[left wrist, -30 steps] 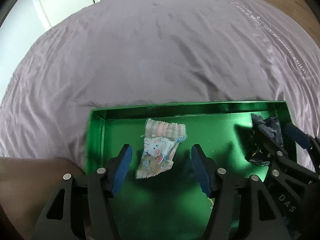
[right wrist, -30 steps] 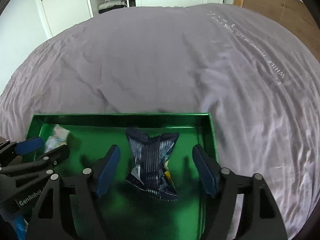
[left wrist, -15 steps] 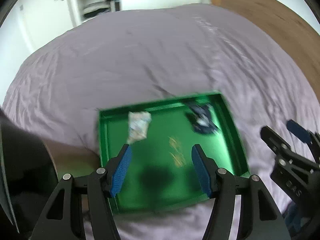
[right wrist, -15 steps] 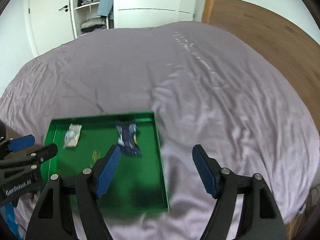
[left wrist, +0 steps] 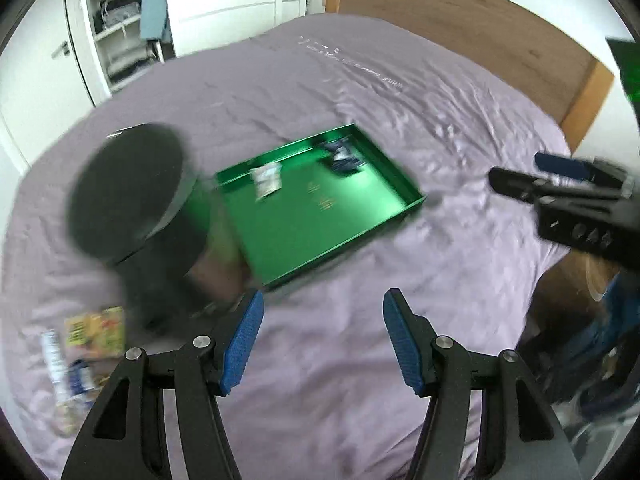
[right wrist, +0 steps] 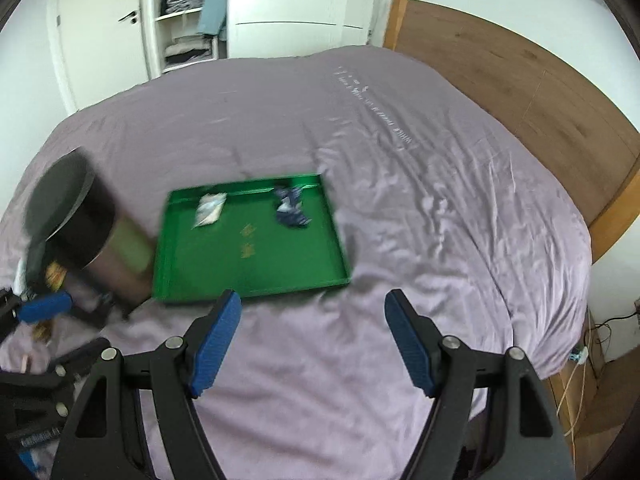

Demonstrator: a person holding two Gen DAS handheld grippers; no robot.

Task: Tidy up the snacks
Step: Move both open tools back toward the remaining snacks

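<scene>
Left tool: our left tool [left wrist: 322,340] hangs above the bare purple bedsheet [left wrist: 360,352] near the bed's front edge, its blue-padded fingers [left wrist: 242,342] spread wide with nothing between them.
Right tool: our right tool [right wrist: 312,340] is likewise spread, holding nothing, over the sheet just in front of the tray; from the left wrist view we see it at the right, blurred [left wrist: 568,200].
Tray: the shallow green metal tray [right wrist: 256,276] lies flat on the bed, nearer the left side than the wooden headboard [right wrist: 520,92] on the right.
Pale snack: a small white and pastel wrapped snack packet [right wrist: 209,209] lies in the tray near its far left corner.
Dark snack: a crumpled dark blue snack packet [right wrist: 291,213] lies in the tray near its far right corner, well apart from the pale one.
Canister: a tall round canister with a black lid [right wrist: 84,236] stands against the tray's left edge; motion blur hides its label.
Loose snacks: a yellow-green packet [left wrist: 96,332] and a few smaller wrapped pieces [left wrist: 68,376] lie on the sheet near the bed's front left corner, in front of the canister; we cannot read them.
Background: a white wardrobe with open shelves of folded clothes [right wrist: 184,16] stands beyond the bed's far edge.
</scene>
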